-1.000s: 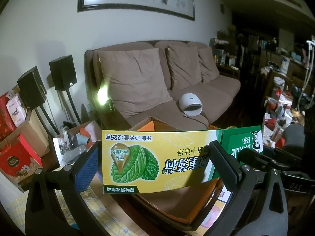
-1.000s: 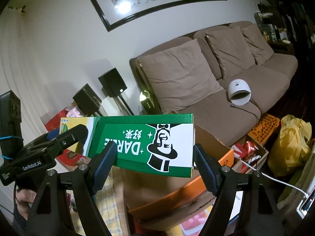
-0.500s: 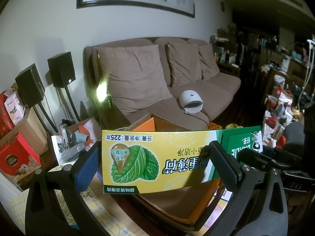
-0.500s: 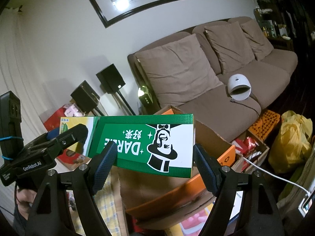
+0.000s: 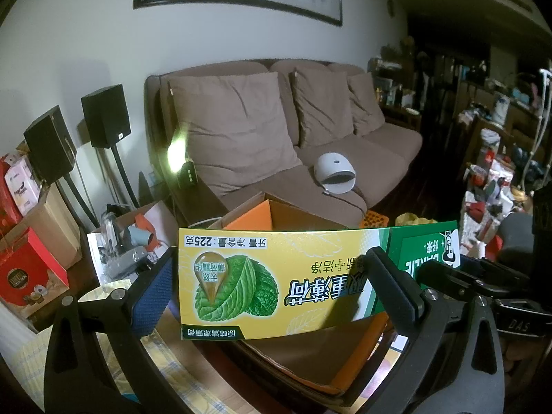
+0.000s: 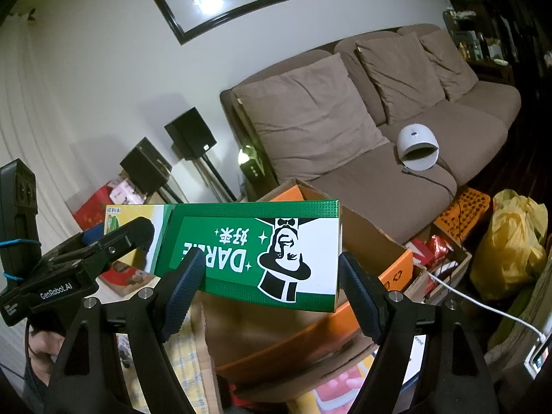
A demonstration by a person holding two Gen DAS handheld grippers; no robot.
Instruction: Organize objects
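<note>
Left gripper (image 5: 269,293): clamped on the yellow end of the toothpaste box (image 5: 276,276).
Right gripper (image 6: 269,293): clamped across the box's green end, jaws wide.
Toothpaste box: held level and upside down in the air between both grippers, above the open cardboard box (image 6: 376,248).
Behind: brown sofa (image 5: 310,131), white dome device (image 5: 336,172) on its seat.
</note>
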